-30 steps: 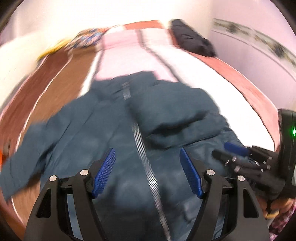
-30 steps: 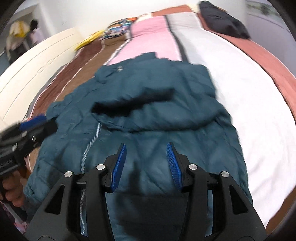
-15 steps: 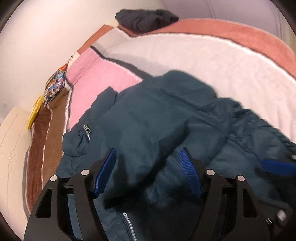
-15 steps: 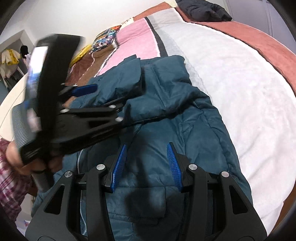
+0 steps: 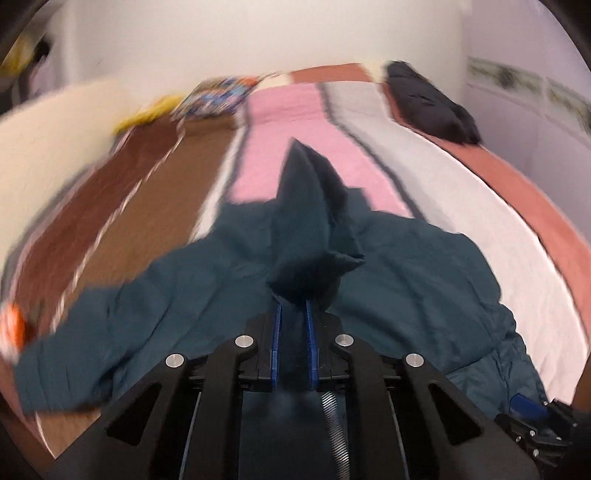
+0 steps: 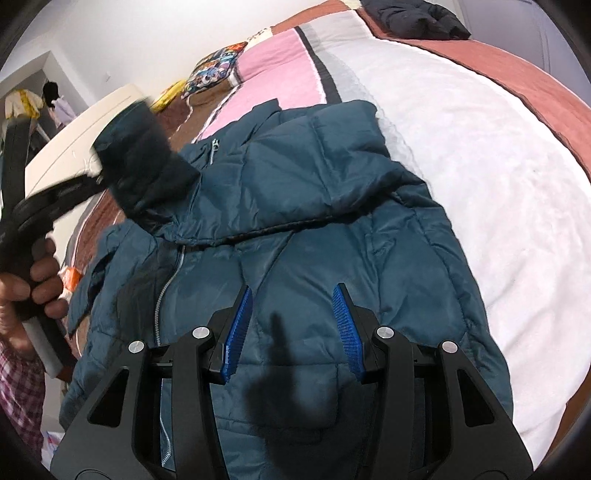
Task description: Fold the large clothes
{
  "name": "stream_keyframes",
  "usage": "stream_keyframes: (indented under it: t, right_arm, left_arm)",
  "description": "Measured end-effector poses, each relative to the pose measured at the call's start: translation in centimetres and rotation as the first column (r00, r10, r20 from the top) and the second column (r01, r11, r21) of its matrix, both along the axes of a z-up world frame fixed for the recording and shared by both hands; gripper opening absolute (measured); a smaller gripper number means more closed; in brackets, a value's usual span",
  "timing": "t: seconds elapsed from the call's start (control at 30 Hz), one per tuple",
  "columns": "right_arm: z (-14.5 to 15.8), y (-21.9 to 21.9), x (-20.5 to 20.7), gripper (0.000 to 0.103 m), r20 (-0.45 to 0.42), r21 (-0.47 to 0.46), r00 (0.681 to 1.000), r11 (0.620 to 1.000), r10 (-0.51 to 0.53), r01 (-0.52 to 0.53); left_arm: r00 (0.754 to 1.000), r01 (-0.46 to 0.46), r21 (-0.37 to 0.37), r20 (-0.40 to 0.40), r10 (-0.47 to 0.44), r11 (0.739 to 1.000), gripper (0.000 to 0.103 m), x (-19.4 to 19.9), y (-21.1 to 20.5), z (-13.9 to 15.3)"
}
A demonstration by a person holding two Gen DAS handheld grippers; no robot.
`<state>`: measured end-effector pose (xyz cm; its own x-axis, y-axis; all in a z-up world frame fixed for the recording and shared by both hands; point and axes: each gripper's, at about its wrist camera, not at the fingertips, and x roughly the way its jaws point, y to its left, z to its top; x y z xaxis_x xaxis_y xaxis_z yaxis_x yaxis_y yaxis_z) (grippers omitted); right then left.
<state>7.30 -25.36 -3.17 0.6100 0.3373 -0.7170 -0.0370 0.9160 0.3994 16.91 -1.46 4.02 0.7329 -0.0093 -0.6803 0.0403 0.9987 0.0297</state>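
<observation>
A dark teal puffer jacket (image 6: 332, 221) lies spread on the bed with its silver zipper (image 6: 162, 295) on the left. My left gripper (image 5: 293, 314) has its jaws closing, and a bunch of jacket fabric (image 5: 310, 221) is pinched between the blue pads and stands up as a peak. In the right wrist view this left gripper (image 6: 96, 177) holds that teal bundle raised at the jacket's upper left, with a hand (image 6: 33, 280) on its handle. My right gripper (image 6: 293, 325) hovers open over the jacket's lower front, nothing between its fingers.
The bed cover (image 6: 480, 166) has white, pink, brown and rust stripes. A black garment (image 6: 413, 18) lies at the far corner. A colourful pillow (image 6: 210, 70) and a cream headboard (image 6: 74, 125) are at the left. A wall runs behind the bed.
My left gripper went from wide open to closed on a bunch of jacket fabric and swung it up toward the left. The right gripper stayed open and hardly moved.
</observation>
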Motion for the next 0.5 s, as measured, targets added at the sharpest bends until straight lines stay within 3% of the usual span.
stream_keyframes:
  t: [0.13,0.27,0.3,0.4,0.5]
  right_arm:
    - [-0.1,1.0,0.0,0.046,-0.008,-0.021,1.0,1.0,0.022,-0.022]
    - [-0.1,2.1,-0.2,0.046,-0.016,-0.048,0.999,0.998,0.046,-0.047]
    - [-0.1,2.4,-0.2,0.046,-0.017,-0.055,0.999,0.997,0.049,-0.05]
    - [-0.3,2.9,-0.2,0.046,-0.021,-0.072,0.998,0.996,0.055,-0.057]
    - [-0.6,3.4,0.0,0.046,-0.037,-0.082,0.997,0.995,0.061,-0.064]
  left_arm:
    - [0.989,-0.118,-0.103,-0.104,0.108,0.988,0.014,0.0,5.0,-3.1]
    - [0.954,-0.243,-0.156,-0.218,0.207,0.957,0.043,0.0,8.7,-6.5]
    - [0.944,-0.297,-0.177,-0.205,0.26,0.938,0.049,-0.2,9.1,-6.9]
    - [0.942,-0.31,-0.292,-0.223,0.251,0.905,0.058,-0.7,11.1,-7.2]
    - [0.944,-0.312,-0.359,-0.222,0.244,0.88,0.06,-0.1,11.7,-7.1]
